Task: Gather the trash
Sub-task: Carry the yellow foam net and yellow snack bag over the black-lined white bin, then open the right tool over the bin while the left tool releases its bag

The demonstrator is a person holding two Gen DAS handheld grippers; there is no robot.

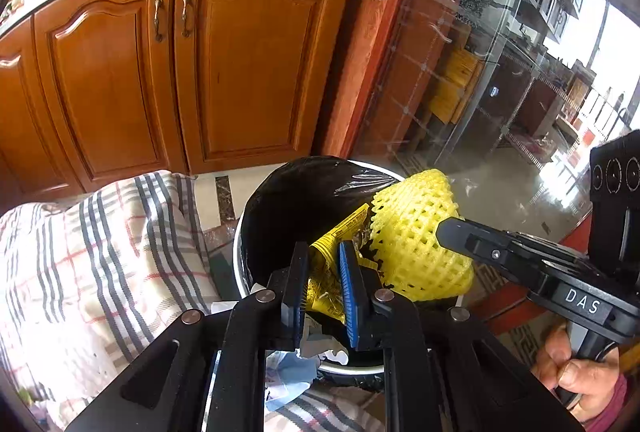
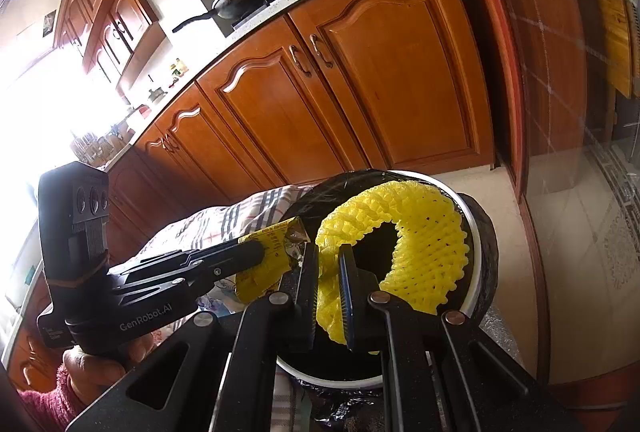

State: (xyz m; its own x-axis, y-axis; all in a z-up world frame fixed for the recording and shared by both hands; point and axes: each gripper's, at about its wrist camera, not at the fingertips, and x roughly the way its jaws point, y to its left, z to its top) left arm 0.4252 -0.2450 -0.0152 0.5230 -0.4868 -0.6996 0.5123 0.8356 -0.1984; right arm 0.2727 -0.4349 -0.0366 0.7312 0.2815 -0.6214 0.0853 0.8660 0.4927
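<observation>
A white trash bin (image 1: pixel 240 272) lined with a black bag stands on the floor; it also shows in the right wrist view (image 2: pixel 474 272). My left gripper (image 1: pixel 324 252) is shut on a crumpled yellow wrapper (image 1: pixel 326 288) over the bin's mouth; the wrapper also shows in the right wrist view (image 2: pixel 272 244). My right gripper (image 2: pixel 328 256) is shut on a yellow foam fruit net (image 2: pixel 424 240), held over the bin. In the left wrist view the net (image 1: pixel 416 236) hangs from the right gripper's fingers (image 1: pixel 456 232).
A plaid cloth (image 1: pixel 80 260) lies left of the bin. White and blue paper scraps (image 1: pixel 288 372) lie at the bin's near edge. Wooden cabinet doors (image 1: pixel 248 67) stand behind it. A glass door (image 1: pixel 500 51) is at the right.
</observation>
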